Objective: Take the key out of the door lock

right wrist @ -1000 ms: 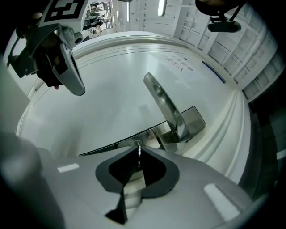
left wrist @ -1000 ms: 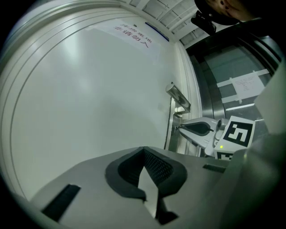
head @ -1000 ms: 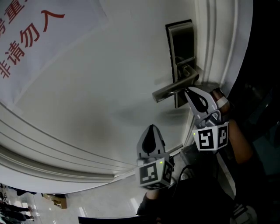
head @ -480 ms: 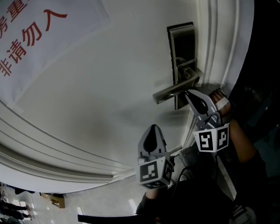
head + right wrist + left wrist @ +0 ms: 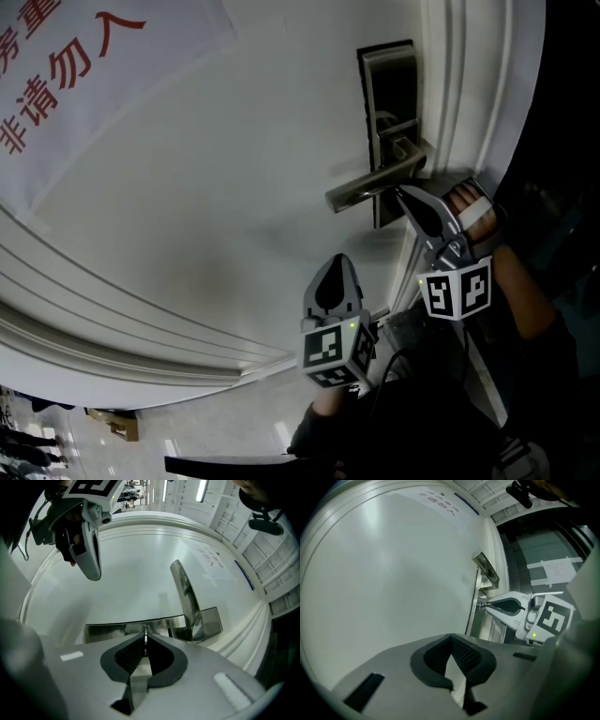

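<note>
You face a white door [image 5: 234,187] with a tall metal lock plate [image 5: 387,103] near its edge. A lever handle [image 5: 373,187] sticks out from the plate.

Your right gripper [image 5: 403,194] points at the plate just beneath the handle, with its tip right at the lock. In the right gripper view, its jaws have just been closing and now pinch a thin metal key [image 5: 146,634] between their tips. The key stands edge-on, and its far end meets the lock plate, so it is not yet out. The handle rises just to the right of the key in that view.

Your left gripper [image 5: 336,262] hangs in front of the plain door panel, left of and below the right gripper in the head view. It is apart from the right gripper and touches nothing. In the left gripper view, its jaws are pressed together at the tips and hold nothing.

A white sign [image 5: 84,66] with red characters fills the door's upper left in the head view.
</note>
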`<state>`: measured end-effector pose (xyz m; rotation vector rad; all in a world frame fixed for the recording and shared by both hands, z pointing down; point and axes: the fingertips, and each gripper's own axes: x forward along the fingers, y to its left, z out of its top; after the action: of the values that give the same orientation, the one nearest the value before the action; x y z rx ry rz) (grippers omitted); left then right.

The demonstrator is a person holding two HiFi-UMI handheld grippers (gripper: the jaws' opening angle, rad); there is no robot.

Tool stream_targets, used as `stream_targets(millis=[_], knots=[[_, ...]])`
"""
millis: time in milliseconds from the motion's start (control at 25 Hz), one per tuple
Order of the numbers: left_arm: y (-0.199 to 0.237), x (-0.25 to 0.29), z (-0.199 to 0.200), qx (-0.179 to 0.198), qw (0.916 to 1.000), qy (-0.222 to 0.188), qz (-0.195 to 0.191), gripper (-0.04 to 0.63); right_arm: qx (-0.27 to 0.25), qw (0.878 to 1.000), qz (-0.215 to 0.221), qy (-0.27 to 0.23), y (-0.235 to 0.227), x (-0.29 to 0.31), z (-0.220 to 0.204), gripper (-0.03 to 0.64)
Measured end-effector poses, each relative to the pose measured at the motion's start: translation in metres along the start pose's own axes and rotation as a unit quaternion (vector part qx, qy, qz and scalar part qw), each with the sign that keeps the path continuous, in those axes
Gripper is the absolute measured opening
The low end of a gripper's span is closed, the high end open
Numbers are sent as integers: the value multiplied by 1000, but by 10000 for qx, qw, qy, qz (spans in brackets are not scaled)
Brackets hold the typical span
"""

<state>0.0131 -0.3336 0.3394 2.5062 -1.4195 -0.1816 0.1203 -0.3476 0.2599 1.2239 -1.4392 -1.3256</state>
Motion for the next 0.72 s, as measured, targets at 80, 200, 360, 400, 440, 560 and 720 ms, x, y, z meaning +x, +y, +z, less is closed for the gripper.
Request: stream_targets(millis=[80, 200, 360, 400, 440, 560, 720], knots=[[0, 0, -2, -11, 10000, 1, 6, -1, -145, 9999, 16, 8, 1, 0, 0, 12], [-1, 1, -2, 9, 10000, -43, 13, 0, -341, 9994, 42, 24, 1, 0, 0, 12], [-3, 0, -3, -23, 10000, -27, -1, 0, -521, 9986, 100, 49, 2, 0, 0, 12], [-4, 0, -3, -23, 10000, -25, -14, -1, -581, 9982, 116, 62, 2, 0, 0, 12], [-5, -1, -2, -24, 10000, -5, -28, -2, -644, 9978, 130, 75, 2, 0, 0, 12], [-5, -1, -1, 9, 10000, -7, -40, -1, -813, 9965, 176, 82, 2, 0, -1, 12], [-3, -2, 0, 55, 10000, -58, -33, -1, -843, 9962, 208, 93, 2, 0, -1, 12]])
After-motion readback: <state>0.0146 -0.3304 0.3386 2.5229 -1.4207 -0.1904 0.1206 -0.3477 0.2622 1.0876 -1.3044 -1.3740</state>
